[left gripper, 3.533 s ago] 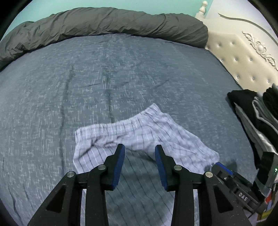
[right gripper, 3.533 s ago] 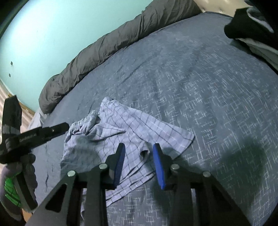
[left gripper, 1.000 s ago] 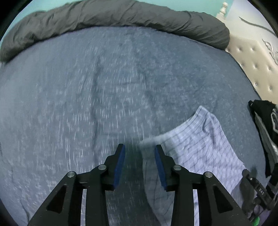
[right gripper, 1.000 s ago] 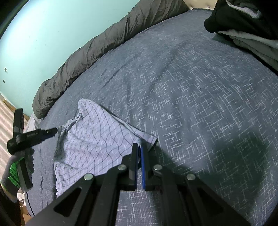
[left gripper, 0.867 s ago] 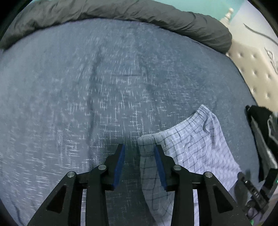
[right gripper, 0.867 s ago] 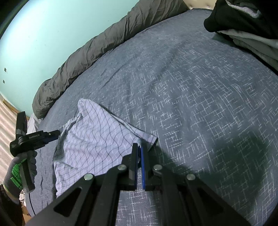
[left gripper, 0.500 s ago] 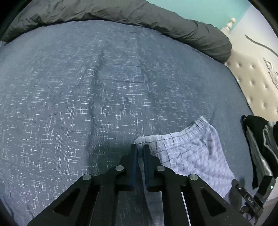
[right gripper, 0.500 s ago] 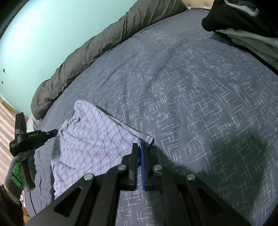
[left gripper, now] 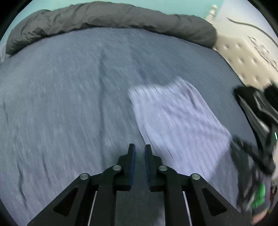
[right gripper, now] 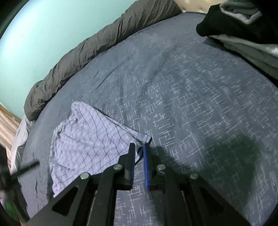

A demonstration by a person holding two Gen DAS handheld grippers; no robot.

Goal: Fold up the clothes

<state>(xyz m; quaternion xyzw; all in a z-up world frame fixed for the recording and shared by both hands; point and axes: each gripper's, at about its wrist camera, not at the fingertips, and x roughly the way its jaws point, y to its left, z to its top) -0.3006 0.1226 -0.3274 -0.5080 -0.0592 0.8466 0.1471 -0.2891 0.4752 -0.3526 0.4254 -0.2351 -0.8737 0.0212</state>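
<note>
Shorts (right gripper: 90, 139) on bed (right gripper: 191, 113) (duvet (right gripper: 97, 47) behind).

Broad open blue-grey heathered bedsheet (left gripper: 69, 104) across left and centre frame, rolled dark grey duvet (left gripper: 111, 19) barring the top edge, stacked black and grey folded garments (right gripper: 246, 31) blocking upper right, pale checked cloth (right gripper: 90, 139) occupying lower left.

A bed covered in a heathered blue-grey sheet (left gripper: 69, 97) fills the room ahead of the tongs. A rolled dark grey duvet (left gripper: 111, 19) lies along its far edge against a pale turquoise wall (right gripper: 52, 26). Far right of the left tongs stands a cream tufted headboard (left gripper: 246, 59) with a turned post (left gripper: 212, 11). Light is dim and even.
</note>
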